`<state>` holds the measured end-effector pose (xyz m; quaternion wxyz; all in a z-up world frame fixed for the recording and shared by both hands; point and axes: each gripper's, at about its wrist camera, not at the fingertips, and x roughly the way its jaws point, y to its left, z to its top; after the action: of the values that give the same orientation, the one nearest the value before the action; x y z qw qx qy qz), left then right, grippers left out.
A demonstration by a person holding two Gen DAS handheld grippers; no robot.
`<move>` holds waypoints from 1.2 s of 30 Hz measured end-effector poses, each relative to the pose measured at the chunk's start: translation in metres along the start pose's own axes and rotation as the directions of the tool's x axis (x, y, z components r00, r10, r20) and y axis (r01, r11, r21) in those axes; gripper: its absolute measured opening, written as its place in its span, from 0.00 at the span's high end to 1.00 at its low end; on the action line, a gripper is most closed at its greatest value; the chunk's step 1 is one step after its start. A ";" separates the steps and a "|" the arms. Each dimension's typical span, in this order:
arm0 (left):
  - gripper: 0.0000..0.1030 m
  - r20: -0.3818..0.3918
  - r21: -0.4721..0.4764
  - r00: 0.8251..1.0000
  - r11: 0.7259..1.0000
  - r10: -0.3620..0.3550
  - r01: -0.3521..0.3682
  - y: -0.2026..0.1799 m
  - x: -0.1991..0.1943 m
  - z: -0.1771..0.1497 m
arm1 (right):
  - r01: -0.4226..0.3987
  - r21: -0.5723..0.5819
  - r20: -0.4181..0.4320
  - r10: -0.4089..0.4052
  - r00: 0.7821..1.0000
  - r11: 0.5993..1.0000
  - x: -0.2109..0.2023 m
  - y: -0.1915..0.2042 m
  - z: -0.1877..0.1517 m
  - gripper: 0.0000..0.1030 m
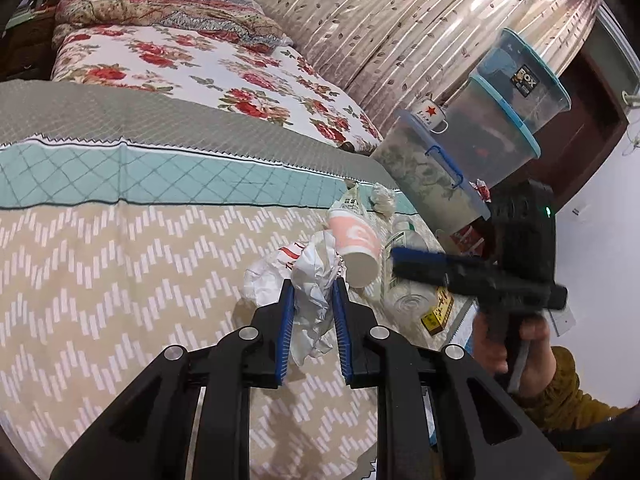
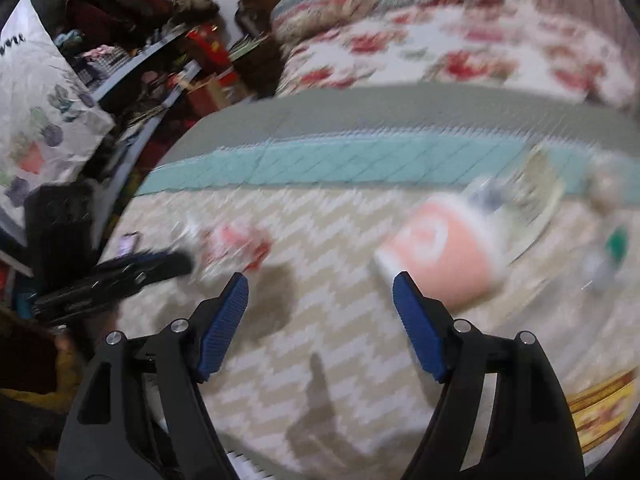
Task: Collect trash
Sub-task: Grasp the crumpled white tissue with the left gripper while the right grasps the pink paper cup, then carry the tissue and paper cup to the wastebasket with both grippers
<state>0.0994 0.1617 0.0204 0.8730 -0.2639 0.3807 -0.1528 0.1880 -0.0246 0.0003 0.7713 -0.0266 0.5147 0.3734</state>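
My left gripper point(image 1: 311, 284) is clamped on a crumpled white paper wad with red print point(image 1: 310, 300); the blue ribbed pads point(image 1: 285, 328) pinch its soft folds from both sides, so it squashes and stays put, which is why I hold it low in the jaws rather than at the tips. My right gripper point(image 2: 320, 308) has its jaws spread wide and empty, aimed down at the bed with the beige zigzag-pattern quilt point(image 1: 120, 280), probably to fit round the next piece. Nearest that is the pink-and-white paper cup lying on its side point(image 2: 440, 256), just beyond the right-hand pad, open mouth toward me; light thin card, likely to roll or crush. The right wrist view is motion-blurred, so the finer detail is lost. The rest of the trash is heaped toward the right edge of the bed: a clear plastic bottle with a green-and-white label point(image 1: 404, 276) lying flat, smooth and slippery, and a flat yellow printed carton point(image 1: 438, 312) at the edge. Clear plastic storage bins with blue lids point(image 1: 500, 128) are stacked beside the bed.
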 end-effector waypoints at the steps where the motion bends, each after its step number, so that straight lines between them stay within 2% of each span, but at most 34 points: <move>1: 0.82 -0.001 -0.001 1.000 1.000 -0.003 0.003 0.000 0.000 -0.001 | 0.032 0.021 0.009 -0.032 0.999 0.999 0.000 -0.008 0.007 0.27; 5: 0.82 -0.001 0.006 1.000 1.000 -0.007 0.007 -0.004 -0.001 -0.004 | 0.174 0.074 0.000 -0.175 0.985 0.982 0.016 -0.039 0.038 0.27; 7: 0.82 0.003 0.011 1.000 1.000 -0.006 0.006 -0.006 -0.005 -0.006 | 0.176 0.119 -0.056 -0.171 0.984 0.977 0.031 -0.052 0.044 0.27; 9: 0.82 0.008 0.012 1.000 1.000 -0.004 0.004 -0.006 -0.009 -0.009 | 0.119 0.173 -0.110 -0.101 0.989 0.978 0.040 -0.055 0.039 0.29; 11: 0.82 0.015 0.010 1.000 1.000 -0.003 0.003 -0.004 -0.014 -0.011 | 0.024 0.184 -0.116 -0.003 0.993 0.983 0.039 -0.041 0.028 0.29; 15: 0.82 0.025 -0.003 1.000 1.000 0.001 -0.001 0.001 -0.020 -0.010 | -0.155 0.163 -0.102 0.173 0.980 0.974 0.022 -0.004 -0.004 0.29; 16: 0.82 0.030 -0.005 1.000 1.000 0.000 0.000 0.002 -0.022 -0.010 | -0.170 0.162 -0.103 0.188 0.977 0.972 0.020 0.001 -0.011 0.29; 17: 0.82 0.036 -0.008 0.999 1.000 -0.002 0.002 0.003 -0.024 -0.010 | -0.168 0.153 -0.099 0.185 0.978 0.974 0.016 0.005 -0.018 0.29; 20: 0.82 0.042 -0.006 0.999 1.000 -0.004 0.004 0.003 -0.027 -0.011 | -0.081 0.075 -0.053 0.085 0.995 0.994 -0.004 0.013 -0.041 0.29; 24: 0.82 0.031 0.002 0.999 1.000 -0.006 0.006 0.000 -0.026 -0.015 | 0.007 0.032 -0.035 -0.006 0.999 0.999 -0.008 0.012 -0.055 0.29; 29: 0.82 0.015 0.021 1.000 1.000 0.011 -0.011 -0.010 -0.021 -0.021 | -0.013 0.049 -0.063 0.016 0.998 0.999 0.008 0.009 -0.064 0.33; 30: 0.82 0.014 0.024 1.000 1.000 0.019 -0.019 -0.010 -0.021 -0.021 | -0.022 0.050 -0.073 0.026 0.997 0.999 0.012 0.010 -0.067 0.38; 31: 0.82 0.014 0.027 1.000 0.999 0.028 -0.028 -0.011 -0.021 -0.021 | -0.039 0.049 -0.076 0.043 0.996 0.998 0.014 0.012 -0.072 0.58; 32: 0.82 0.018 0.028 0.999 0.999 0.038 -0.038 -0.012 -0.022 -0.021 | -0.063 0.039 -0.078 0.066 0.995 0.997 0.014 0.015 -0.076 0.69; 36: 0.82 0.030 0.017 0.998 0.998 0.059 -0.060 -0.010 -0.029 -0.020 | -0.155 0.030 0.013 0.155 0.988 0.987 0.000 0.025 -0.082 0.91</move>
<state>0.0648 0.1600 0.0318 0.8850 -0.2466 0.3742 -0.1262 0.1094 -0.0419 -0.0302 0.7429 0.0272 0.5170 0.4244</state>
